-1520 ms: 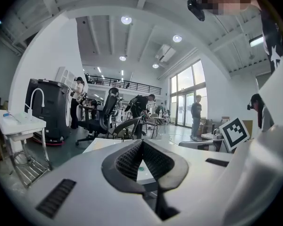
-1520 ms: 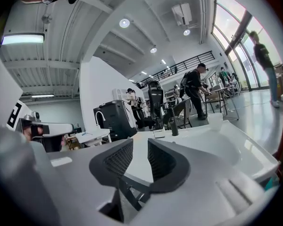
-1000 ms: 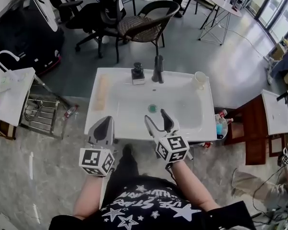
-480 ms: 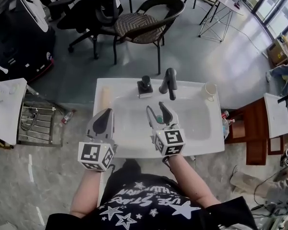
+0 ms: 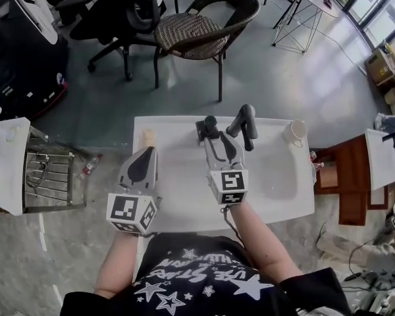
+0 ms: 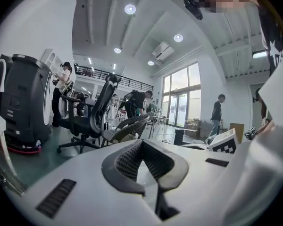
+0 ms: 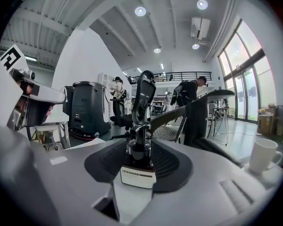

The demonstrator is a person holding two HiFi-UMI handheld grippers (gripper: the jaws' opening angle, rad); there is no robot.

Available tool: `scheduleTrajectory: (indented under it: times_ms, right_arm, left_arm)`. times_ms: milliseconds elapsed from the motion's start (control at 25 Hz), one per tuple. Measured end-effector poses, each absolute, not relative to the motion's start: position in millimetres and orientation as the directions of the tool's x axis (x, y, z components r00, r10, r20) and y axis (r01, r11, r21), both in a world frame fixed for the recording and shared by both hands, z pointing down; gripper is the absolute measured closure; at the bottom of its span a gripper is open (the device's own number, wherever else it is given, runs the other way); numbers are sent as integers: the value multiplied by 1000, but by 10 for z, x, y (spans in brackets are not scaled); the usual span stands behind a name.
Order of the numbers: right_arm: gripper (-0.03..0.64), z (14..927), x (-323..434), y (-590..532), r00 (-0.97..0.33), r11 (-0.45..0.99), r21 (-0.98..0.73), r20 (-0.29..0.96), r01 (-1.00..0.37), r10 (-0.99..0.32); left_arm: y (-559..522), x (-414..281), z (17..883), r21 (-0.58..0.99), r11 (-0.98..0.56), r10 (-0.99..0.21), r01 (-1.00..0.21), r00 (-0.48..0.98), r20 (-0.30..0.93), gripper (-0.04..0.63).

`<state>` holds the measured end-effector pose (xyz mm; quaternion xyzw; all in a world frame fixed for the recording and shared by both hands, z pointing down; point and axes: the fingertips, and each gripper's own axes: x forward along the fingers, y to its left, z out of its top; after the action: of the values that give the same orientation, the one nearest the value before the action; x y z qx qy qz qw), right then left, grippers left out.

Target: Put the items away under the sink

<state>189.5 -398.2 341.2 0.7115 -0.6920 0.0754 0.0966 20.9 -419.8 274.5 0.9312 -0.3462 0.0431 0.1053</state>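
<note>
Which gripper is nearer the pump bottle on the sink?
Right gripper: the pump bottle stands between its fingers, which have just been closing. The left gripper hangs at the sink's left edge.

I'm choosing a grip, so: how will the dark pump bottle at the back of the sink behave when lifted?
The pump bottle looks hard-walled, so it probably won't squash. Tall pump over a small base: likely to tip if nudged high. The right gripper, jaws just closing, has it between them low on the body, probably the steadier hold.
</note>
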Motion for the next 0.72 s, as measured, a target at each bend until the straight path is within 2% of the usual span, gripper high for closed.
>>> scheduleTrajectory:
  times_ms: [240, 520, 600, 720]
  right_arm:
    - [465, 3454, 1882, -4215, 61, -37, 112, 223, -993, -973]
    - [466, 3408, 1895, -4446, 93, -72, 110, 201, -991, -975]
    - [505, 3395, 1928, -4483, 102, -82, 106, 198, -991, -975]
    - [511, 3382, 1944, -4515, 95, -81, 80, 197, -994, -976]
  left_arm:
    - [-4325, 212, 2839, 182, -744, -620, -643, 766, 169, 586]
    - [-4399, 230, 2927, 198, -748, -606, -634, 773, 187, 586]
    - [-4403, 255, 2938, 199, -752, -600, -629, 777, 190, 586]
    - [-4395, 278, 2929, 195, -755, -597, -626, 780, 190, 586]
